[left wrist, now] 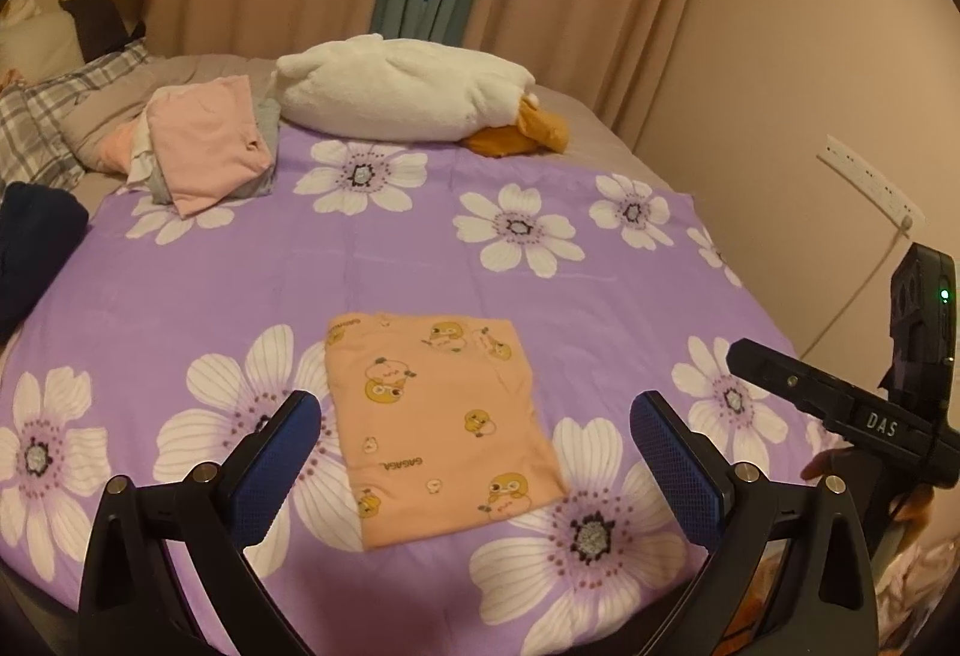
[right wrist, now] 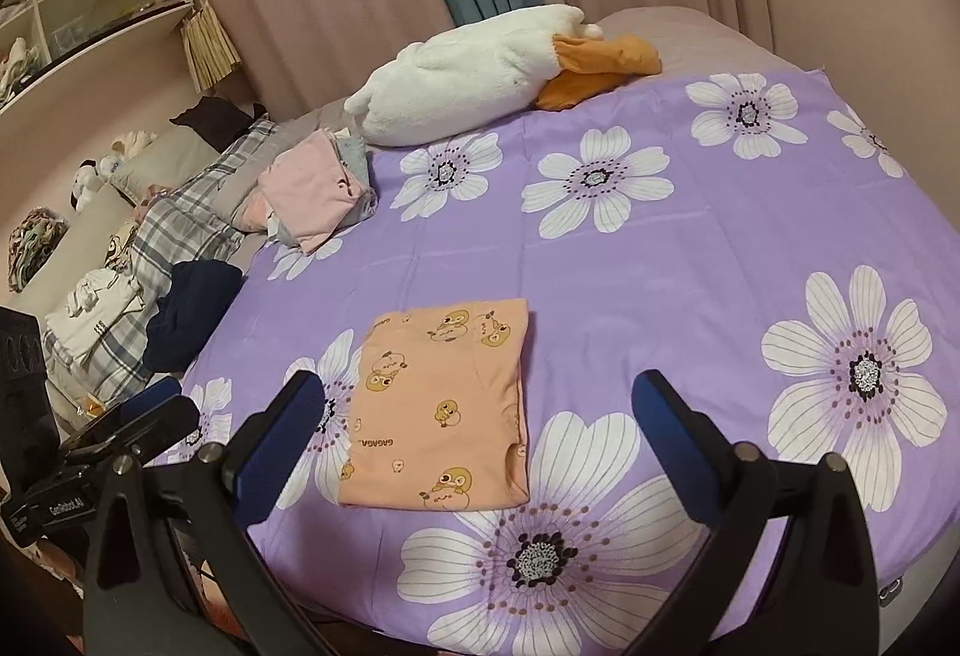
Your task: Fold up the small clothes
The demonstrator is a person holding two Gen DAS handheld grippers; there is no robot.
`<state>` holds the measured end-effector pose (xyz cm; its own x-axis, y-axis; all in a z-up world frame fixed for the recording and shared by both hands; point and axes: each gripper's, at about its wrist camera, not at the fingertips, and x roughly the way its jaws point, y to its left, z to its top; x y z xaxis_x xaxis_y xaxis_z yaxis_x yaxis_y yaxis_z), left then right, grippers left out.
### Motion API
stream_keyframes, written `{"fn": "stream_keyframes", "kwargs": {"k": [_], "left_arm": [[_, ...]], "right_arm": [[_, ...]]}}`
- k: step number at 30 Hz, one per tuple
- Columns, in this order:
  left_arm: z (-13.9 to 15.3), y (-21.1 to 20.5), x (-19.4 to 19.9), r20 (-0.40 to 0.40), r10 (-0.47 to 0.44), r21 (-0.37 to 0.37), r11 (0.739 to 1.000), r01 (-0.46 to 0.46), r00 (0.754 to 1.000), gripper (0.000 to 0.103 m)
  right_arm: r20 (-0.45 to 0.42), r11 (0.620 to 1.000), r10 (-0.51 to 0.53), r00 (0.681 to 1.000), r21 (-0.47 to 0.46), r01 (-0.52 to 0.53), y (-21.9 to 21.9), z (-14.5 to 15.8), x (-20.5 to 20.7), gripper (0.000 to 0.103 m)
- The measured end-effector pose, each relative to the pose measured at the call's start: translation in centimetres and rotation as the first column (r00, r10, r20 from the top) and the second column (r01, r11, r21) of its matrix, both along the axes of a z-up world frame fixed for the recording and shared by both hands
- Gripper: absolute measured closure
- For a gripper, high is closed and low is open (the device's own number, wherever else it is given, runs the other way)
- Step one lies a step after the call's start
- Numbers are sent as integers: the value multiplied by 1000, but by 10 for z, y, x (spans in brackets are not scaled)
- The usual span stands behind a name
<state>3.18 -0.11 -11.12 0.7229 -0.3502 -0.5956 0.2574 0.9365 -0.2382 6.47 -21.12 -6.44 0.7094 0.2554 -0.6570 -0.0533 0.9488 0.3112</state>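
Peach garment (left wrist: 441, 425) (right wrist: 441, 410) with duck print, folded to a flat rectangle, lies on the purple floral sheet (left wrist: 390, 266) (right wrist: 630, 248) covering the bed. Long axis runs from the near bed edge toward the plush goose; the short end with the printed waistband lettering points at the goose, slightly left-leaning in the left wrist view. "GAGAGA" text reads upside down from both cameras. Edges look even, a sleeve or leg fold shows as a ridge down its right part.

Open sheet all around garment: wide bare stretch to its right and beyond it toward the goose, narrower strip to its left before the navy cloth (left wrist: 33, 248) (right wrist: 192, 314) at the sheet's left edge. Far-left of garment, a stack of folded clothes (left wrist: 210, 146) (right wrist: 318, 194), pink on top, sits at the sheet's far corner. White plush goose (left wrist: 402, 86) (right wrist: 480, 68) with orange feet lies across the far edge, beyond the garment. Plaid bedding (left wrist: 42, 116) (right wrist: 174, 218) left of the stack.

Left tongs (left wrist: 474, 431) spread wide apart, holding nothing, hovering short of garment, near end framed between the blue pads (left wrist: 273, 455). Right tongs (right wrist: 477, 416) likewise wide apart, nothing gripped, touching nothing; garment sits between them toward the left finger. The right tongs' body also shows at the right edge of the left wrist view, well right of the garment.
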Motion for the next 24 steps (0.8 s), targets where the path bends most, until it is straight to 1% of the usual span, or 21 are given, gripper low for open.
{"fn": "stream_keyframes", "kwargs": {"k": [5, 13, 18, 22, 24], "left_arm": [[3, -2, -9, 15, -14, 17, 1000, 14, 1000, 1], [6, 4, -13, 23, -12, 6, 1000, 12, 1000, 1], [6, 6, -12, 32, 21, 12, 1000, -21, 999, 1], [5, 8, -9, 20, 38, 2, 999, -38, 999, 1], [4, 8, -8, 18, 44, 9, 999, -44, 999, 1]], "right_arm": [[0, 1000, -19, 1000, -7, 19, -2, 0, -1, 0], [-15, 1000, -28, 1000, -7, 28, -5, -2, 1, 0], [-16, 1000, -15, 1000, -9, 14, -1, -2, 2, 0], [-14, 1000, -9, 1000, -17, 8, 1, -2, 2, 0], [-16, 1000, -5, 1000, -18, 4, 2, -3, 2, 0]]}}
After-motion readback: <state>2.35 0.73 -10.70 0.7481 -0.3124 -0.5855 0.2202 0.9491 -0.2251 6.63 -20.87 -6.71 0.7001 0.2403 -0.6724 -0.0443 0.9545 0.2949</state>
